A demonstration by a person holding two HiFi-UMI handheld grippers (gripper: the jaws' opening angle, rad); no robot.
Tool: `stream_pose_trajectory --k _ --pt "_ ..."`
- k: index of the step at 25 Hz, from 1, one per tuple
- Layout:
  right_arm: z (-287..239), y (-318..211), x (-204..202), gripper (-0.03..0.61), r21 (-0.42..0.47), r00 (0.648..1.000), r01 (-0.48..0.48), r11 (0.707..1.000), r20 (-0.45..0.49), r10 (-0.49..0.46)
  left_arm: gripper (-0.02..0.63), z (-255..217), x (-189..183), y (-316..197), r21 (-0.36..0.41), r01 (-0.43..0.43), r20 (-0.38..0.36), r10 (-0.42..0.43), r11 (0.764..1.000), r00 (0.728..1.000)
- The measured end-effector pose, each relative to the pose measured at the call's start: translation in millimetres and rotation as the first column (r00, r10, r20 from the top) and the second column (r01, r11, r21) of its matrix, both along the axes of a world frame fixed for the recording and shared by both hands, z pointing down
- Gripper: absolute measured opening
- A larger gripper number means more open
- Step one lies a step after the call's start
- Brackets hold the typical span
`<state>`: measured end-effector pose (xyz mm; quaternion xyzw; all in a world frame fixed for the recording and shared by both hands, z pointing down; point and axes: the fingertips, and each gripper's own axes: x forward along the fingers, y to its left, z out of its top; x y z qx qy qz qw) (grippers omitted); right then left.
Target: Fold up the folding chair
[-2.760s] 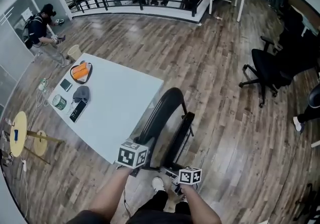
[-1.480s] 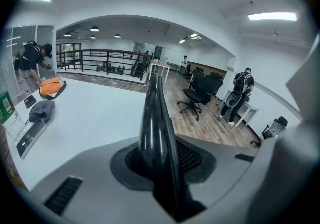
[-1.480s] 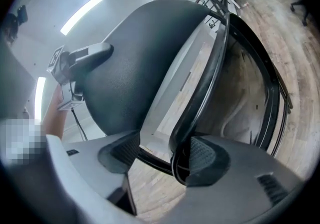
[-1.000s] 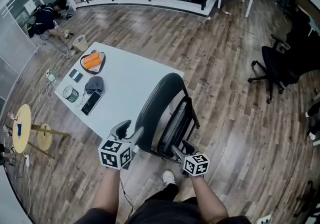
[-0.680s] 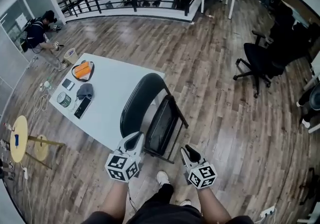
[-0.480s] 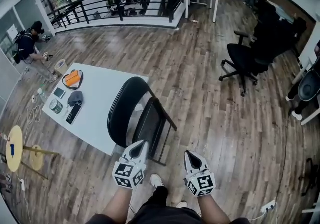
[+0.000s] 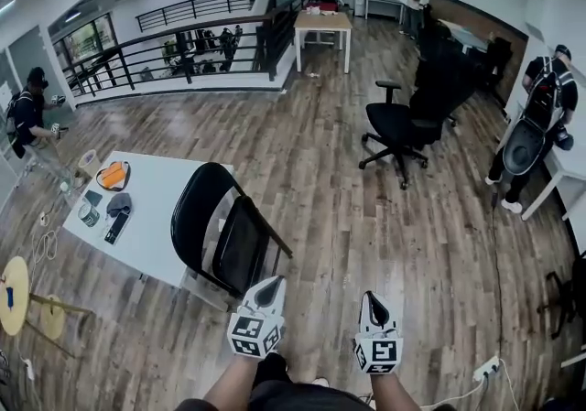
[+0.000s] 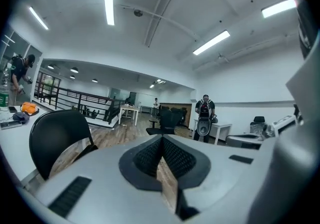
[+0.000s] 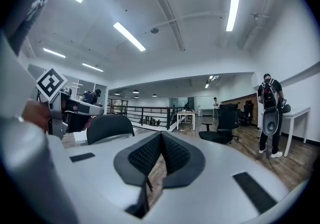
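The black folding chair (image 7: 222,232) stands on the wood floor beside the white table (image 7: 160,217), its seat swung up close to the rounded backrest. Both grippers hang in front of me, apart from the chair and pointing out into the room. My left gripper (image 7: 272,284) is shut with nothing between its pads, a short way off the chair's near leg. My right gripper (image 7: 370,297) is also shut and empty, further right over bare floor. The left gripper view has the chair's backrest (image 8: 54,138) at its left behind the shut left gripper (image 8: 162,140). In the right gripper view the backrest (image 9: 110,127) rises beyond the shut right gripper (image 9: 161,135).
The table carries an orange item (image 7: 113,176), a cup (image 7: 88,214) and a dark cloth (image 7: 119,205). A black office chair (image 7: 399,126) stands mid-room. One person (image 7: 537,121) stands at the right, another (image 7: 27,116) at the left. A round stool (image 7: 16,283) is at lower left.
Both grippers have let go of the chair and drawn back toward my body. Their jaws have gone from open to shut. The head view has lifted, so more of the room shows.
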<state>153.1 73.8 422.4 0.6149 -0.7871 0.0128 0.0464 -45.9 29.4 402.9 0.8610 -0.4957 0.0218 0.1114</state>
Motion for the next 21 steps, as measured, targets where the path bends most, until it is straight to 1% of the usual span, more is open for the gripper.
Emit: stream_pose_trajectory --k 3,5,7,10,14,21 --pt "-12 26 14 0.014 0.03 1.0 -0.018 0.999 -0.011 0.018 0.005 -11 11 20 0.025 0.002 -0.013 -0.002 1.0 1.0" --pt "-23 36 19 0.014 0.05 0.999 -0.032 0.998 -0.01 0.033 0.005 -18 18 30 0.046 -0.001 0.0 0.001 0.999 1.0" --pt "-34 45 18 0.014 0.073 0.999 -0.042 0.996 -0.006 0.043 0.005 -23 20 39 0.052 -0.011 0.014 0.01 0.999 1.0" --pt "-46 58 10 0.014 0.097 0.999 -0.038 0.995 -0.015 0.04 0.005 -27 19 54 0.048 -0.017 0.009 0.017 0.999 1.0" --pt "-52 72 8 0.014 0.106 0.999 -0.049 0.993 -0.005 0.05 0.005 -35 21 74 0.048 -0.023 0.003 0.023 0.999 1.0" --pt "-38 94 7 0.014 0.083 0.999 -0.05 0.995 -0.004 0.051 0.005 -27 30 104 0.031 -0.043 0.017 0.043 0.999 0.999"
